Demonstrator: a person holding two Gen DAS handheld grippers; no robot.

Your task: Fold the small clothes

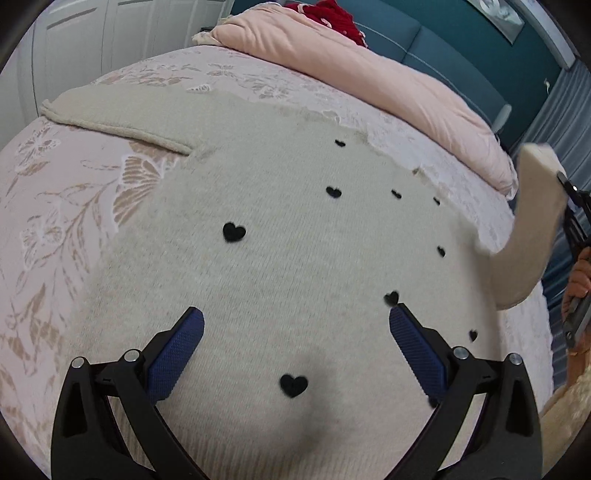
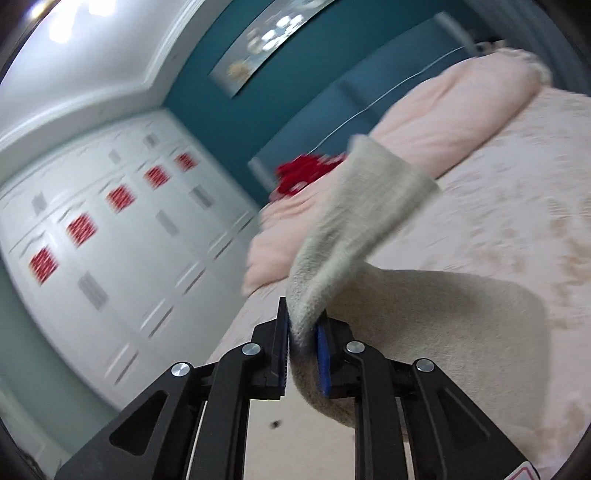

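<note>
A cream knitted sweater [image 1: 280, 258] with small black hearts lies spread flat on the bed, one sleeve [image 1: 110, 114] stretched to the far left. My left gripper [image 1: 295, 321] is open and empty just above the sweater's body. My right gripper [image 2: 303, 325] is shut on the other sleeve [image 2: 354, 218] and holds it lifted off the bed; the cuff end hangs past the fingers. The lifted sleeve [image 1: 532, 221] also shows at the right edge of the left wrist view, with the right gripper [image 1: 570, 199] behind it.
The bed has a pink floral cover [image 1: 55, 206]. A folded pink duvet [image 1: 388, 85] lies along the blue headboard [image 1: 443, 44], with a red garment [image 1: 332, 14] behind it. White wardrobe doors [image 2: 110, 221] stand beside the bed.
</note>
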